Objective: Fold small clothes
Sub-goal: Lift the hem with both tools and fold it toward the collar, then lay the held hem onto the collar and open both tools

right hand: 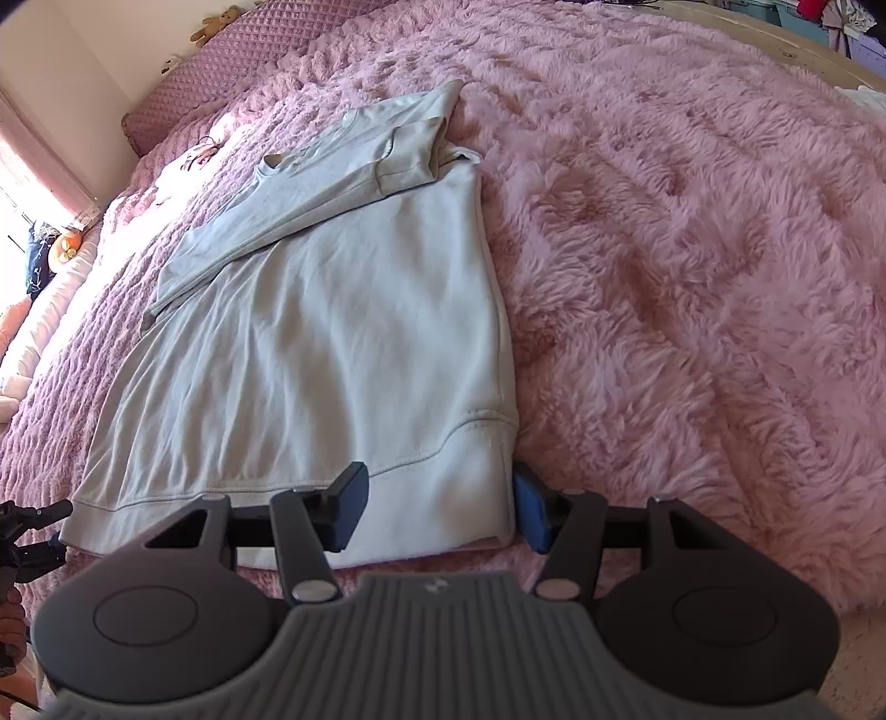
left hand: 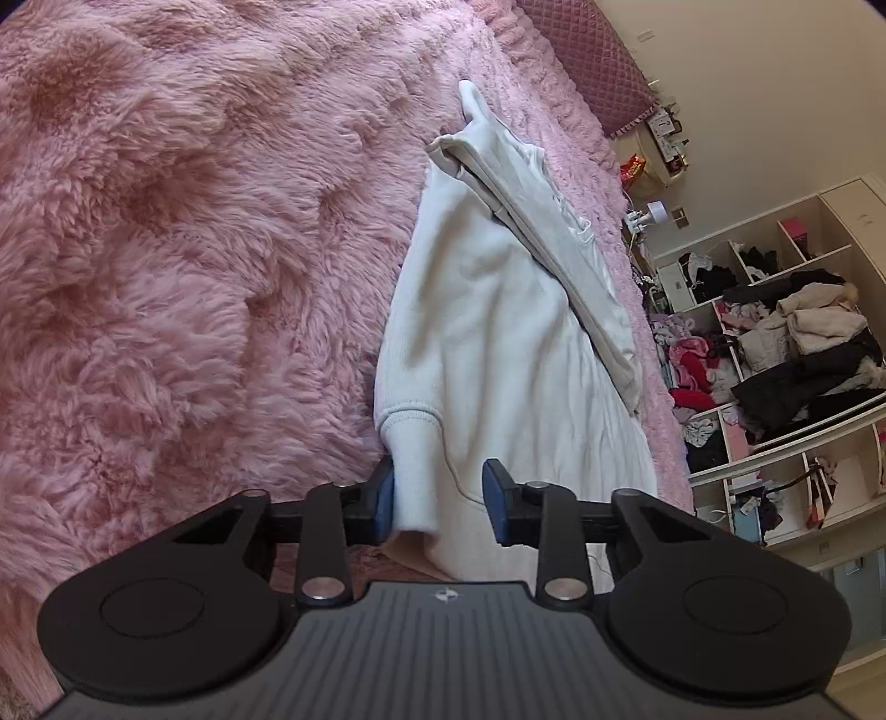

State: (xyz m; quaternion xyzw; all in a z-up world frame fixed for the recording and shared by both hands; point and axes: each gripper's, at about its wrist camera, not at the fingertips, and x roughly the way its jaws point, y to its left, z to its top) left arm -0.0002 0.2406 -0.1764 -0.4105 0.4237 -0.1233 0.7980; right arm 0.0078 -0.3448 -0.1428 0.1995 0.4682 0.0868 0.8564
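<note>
White sweatshirt (right hand: 332, 332) lies flat on the pink shaggy blanket (right hand: 692, 277), both sleeves folded across the upper body, ribbed hem nearest both cameras. Left gripper (left hand: 437, 501): hem corner sits between the blue pads, left pad touching the rib, right pad (left hand: 495, 504) with a visible gap to the cloth, so not clamped in this view (jaws look partly spread, not pressing). Right gripper (right hand: 440, 507): the other hem corner between its pads, right pad (right hand: 531, 509) just at the cloth's side edge, left pad (right hand: 351, 507) over the hem band; contact on either is hard to judge, reads as unclenched. Lower hem edge is hidden behind both gripper bodies in each view; neckline not clearly made out under the folded sleeves. In the right wrist view a dark gripper part and a bit of a hand (right hand: 11, 615) are cut off at the lower left border. The surface is a bed, with a quilted mauve headboard (left hand: 587, 61) at the far end and a small teddy bear (right hand: 216, 25) on top of it, blurry. Left wrist view shows open white shelving (left hand: 775, 343) stuffed with heaped clothes, dark coats and pink and red items, individual pieces too jumbled to tell apart. Bright window light with a pink curtain (right hand: 39, 166) at the left edge of the right wrist view, washed out.
</note>
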